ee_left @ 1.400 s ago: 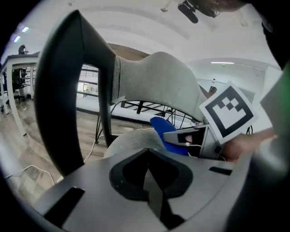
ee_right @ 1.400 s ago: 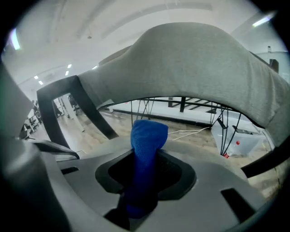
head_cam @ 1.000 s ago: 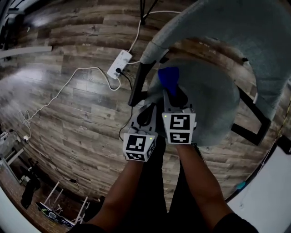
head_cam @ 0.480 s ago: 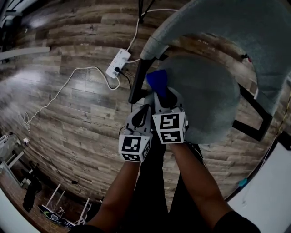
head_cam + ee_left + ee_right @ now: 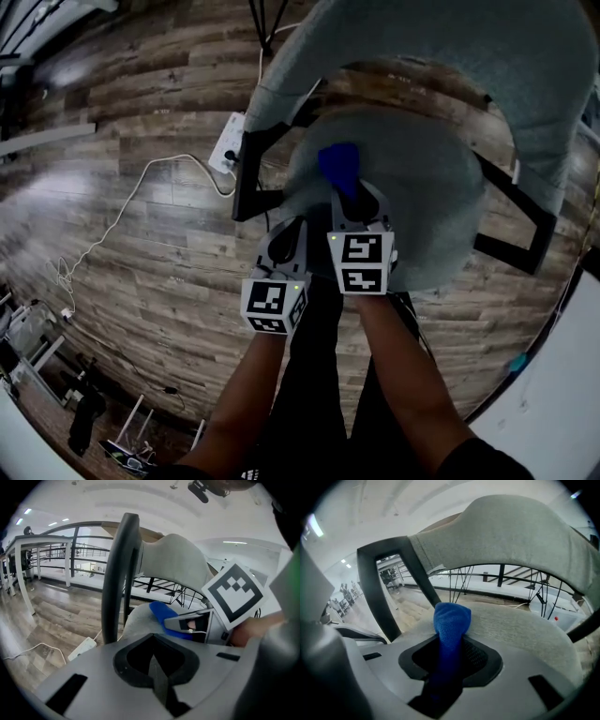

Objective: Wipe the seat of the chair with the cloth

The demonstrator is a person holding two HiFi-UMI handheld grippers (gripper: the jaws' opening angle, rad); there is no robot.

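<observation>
My right tongs [image 5: 352,199] grip the bunched blue fabric cloth [image 5: 451,620]; left tongs [image 5: 157,677] clenched, empty. Grey upholstered seat [image 5: 422,202] ahead could drag it loose.

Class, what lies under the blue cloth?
The grey chair seat lies below the cloth, which the right gripper clamps. The patch directly beneath is covered.

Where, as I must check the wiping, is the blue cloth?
In the head view, the blue cloth is clamped in the right tool over the left part of the grey chair seat, beside the shut left tool.
</observation>
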